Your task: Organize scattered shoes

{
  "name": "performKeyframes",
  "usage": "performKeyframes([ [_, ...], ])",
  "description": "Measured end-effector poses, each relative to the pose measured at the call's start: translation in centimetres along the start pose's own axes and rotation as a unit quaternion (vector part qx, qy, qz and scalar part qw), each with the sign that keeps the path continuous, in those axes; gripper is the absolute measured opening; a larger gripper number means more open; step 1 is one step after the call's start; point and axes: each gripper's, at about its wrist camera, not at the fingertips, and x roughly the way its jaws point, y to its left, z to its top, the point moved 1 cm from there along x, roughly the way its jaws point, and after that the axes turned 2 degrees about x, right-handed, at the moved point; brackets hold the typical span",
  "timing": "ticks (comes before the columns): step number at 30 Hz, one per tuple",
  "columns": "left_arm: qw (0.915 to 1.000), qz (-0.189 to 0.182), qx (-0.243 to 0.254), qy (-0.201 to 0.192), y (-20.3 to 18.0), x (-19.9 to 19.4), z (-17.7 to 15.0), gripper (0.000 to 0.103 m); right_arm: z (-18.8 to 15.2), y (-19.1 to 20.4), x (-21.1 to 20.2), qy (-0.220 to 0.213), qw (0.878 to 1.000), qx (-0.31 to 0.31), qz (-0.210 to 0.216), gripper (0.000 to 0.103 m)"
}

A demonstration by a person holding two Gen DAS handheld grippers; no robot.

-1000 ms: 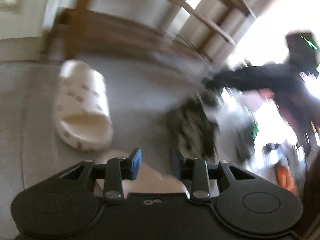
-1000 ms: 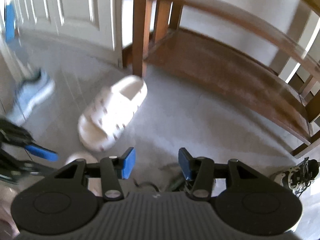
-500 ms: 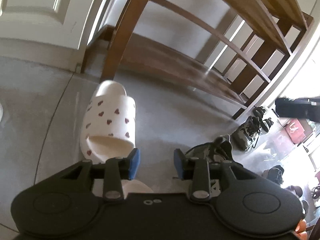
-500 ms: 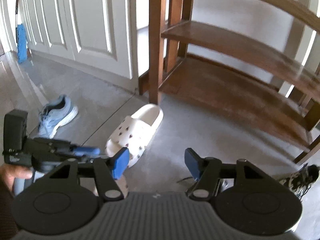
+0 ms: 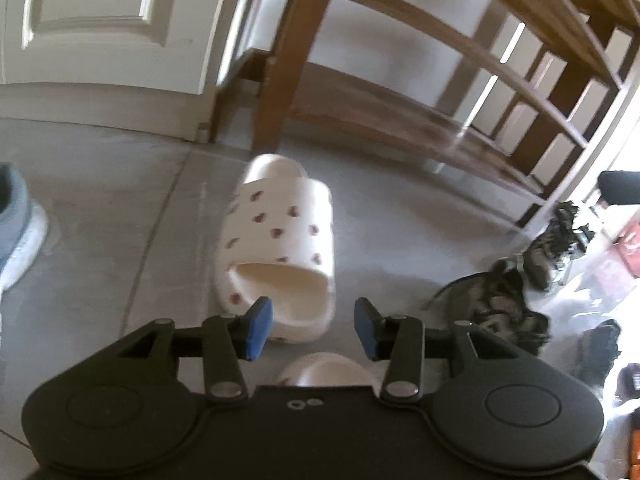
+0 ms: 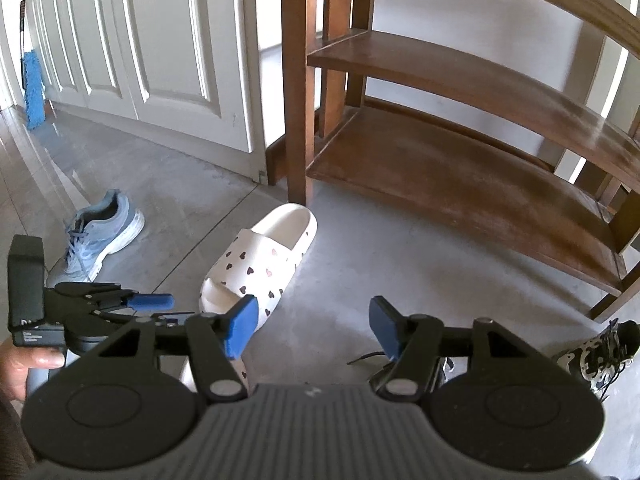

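Grey tiled floor (image 6: 400, 248), visible grout lines. White panelled doors (image 6: 168, 60) along left. Wooden shelf rack (image 6: 460, 168) against pale wall (image 6: 460, 32), shelves bare, front leg on floor. Blue mop (image 6: 31, 88) leaning far left. Strong daylight from right.

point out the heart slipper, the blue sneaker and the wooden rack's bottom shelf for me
heart slipper (image 6: 260, 264), right wrist view, on its strap.
blue sneaker (image 6: 96, 236), right wrist view, on its laced upper.
bottom shelf (image 6: 460, 176), right wrist view, on its bare board.
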Motion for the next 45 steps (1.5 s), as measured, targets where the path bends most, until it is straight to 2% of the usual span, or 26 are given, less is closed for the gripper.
performKeyframes([
  [8, 0.9960, 0.059, 0.067, -0.010, 0.0, 0.9, -0.2, 0.040, -0.4, 0.4, 1.0, 0.016, 1.000, -0.008, 0.002, 0.065],
  [13, 0.9942, 0.065, 0.085, -0.003, 0.1, 2.8, 0.0, 0.040, -0.6, 0.4, 1.8, 0.027, 1.000, -0.010, -0.003, 0.065],
  [21, 0.9854, 0.104, 0.135, 0.000, 0.0, 7.3, 0.7, 0.042, -1.4, 0.2, 2.6, 0.048, 0.999, -0.010, -0.010, 0.065],
  [26, 0.9835, 0.112, 0.142, -0.004, -0.1, 8.6, 1.0, 0.041, -1.7, 0.1, 2.9, 0.058, 0.998, -0.007, -0.012, 0.065],
  [28, 0.9822, 0.115, 0.148, -0.006, -0.2, 9.2, 1.2, 0.038, -1.7, 0.2, 2.9, 0.058, 0.998, -0.008, -0.010, 0.065],
  [36, 0.9718, 0.141, 0.188, -0.022, -1.1, 9.4, 0.5, 0.014, -2.4, 0.8, 2.7, 0.062, 0.998, -0.016, -0.005, 0.065],
  [41, 0.9734, 0.148, 0.171, -0.037, -0.2, 8.4, 0.2, 0.011, -2.8, 1.0, 2.4, 0.060, 0.998, -0.022, -0.002, 0.065],
  [45, 0.9763, 0.156, 0.147, -0.031, 1.5, 7.7, 0.0, 0.010, -2.9, 0.9, 2.1, 0.056, 0.998, -0.024, 0.001, 0.065],
])
